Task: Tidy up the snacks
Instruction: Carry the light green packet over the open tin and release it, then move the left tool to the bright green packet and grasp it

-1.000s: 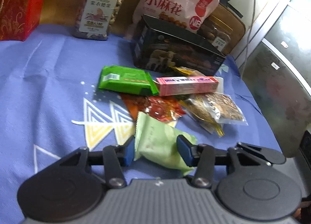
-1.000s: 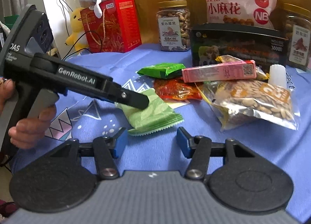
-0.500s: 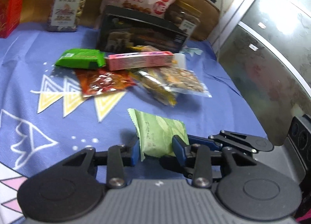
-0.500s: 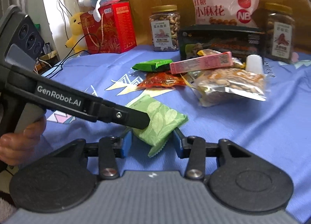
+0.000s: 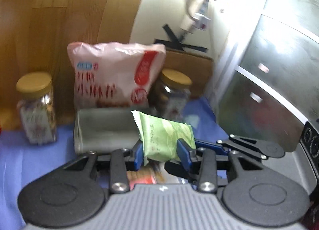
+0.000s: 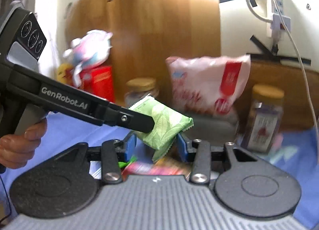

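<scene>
- Green snack packet (image 5: 166,136) is off the counter (image 5: 24,162), pinched by both claws: left claw (image 5: 160,153) across its near end, right claw (image 6: 156,147) at 3 o'clock.
- Judged light, soft, slippery film; contents crushable.
- Grip the crimped seams, gently.

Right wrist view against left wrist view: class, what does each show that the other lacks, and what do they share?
Only the right wrist view shows the plush toy, the red box and a hand gripping the left gripper's handle. Only the left wrist view shows the grey cabinet front. Both share the green snack packet held off the table, the pink snack bag, two yellow-lidded jars and the blue tablecloth.
</scene>
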{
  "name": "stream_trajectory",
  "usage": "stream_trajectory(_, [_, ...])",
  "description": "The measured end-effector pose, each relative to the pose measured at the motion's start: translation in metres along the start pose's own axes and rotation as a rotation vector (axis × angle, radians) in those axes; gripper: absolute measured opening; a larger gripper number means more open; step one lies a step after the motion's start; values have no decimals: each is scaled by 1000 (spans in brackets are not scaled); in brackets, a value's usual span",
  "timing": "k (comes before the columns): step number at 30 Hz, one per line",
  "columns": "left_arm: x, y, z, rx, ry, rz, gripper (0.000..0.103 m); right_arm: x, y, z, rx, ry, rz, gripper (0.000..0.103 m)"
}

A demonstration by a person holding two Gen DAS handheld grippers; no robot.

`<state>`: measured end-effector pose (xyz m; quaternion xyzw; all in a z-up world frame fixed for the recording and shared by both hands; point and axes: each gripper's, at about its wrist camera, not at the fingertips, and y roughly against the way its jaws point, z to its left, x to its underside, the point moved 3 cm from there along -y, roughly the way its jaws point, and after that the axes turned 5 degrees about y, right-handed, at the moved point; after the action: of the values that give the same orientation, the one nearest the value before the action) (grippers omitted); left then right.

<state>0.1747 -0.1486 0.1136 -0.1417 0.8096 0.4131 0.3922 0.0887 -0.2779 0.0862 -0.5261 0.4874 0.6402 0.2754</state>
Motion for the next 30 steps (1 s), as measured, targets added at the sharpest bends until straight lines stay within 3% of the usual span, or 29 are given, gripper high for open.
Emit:
stream_trajectory(3, [-24,-46,14,-32,18,21,36,-13,-39,-29,11,-15,45,47])
stream_trajectory(8, [-22,-113,55,-55,101,108,36,6,-101,-64,1,-62,181,47])
stream_trajectory(16, [-10,-147,81,-80,124,157,43,33,-144,-66,29,-18,257,49])
stream_trajectory(19, [-10,-139,85,-105,118,144,54,31,-149,-69,38,-20,250,56])
stream_trajectory(20, [-11,-134,86,-107,118,133,54,30,-147,-68,45,-17,241,60])
stream_trajectory(26, [-4,-77,95,-92,118,73,54,18,-115,-60,49,-20,182,60])
stream_trajectory(30, [20,-28,119,-141,123,28,54,19,-84,-41,-29,-67,136,60])
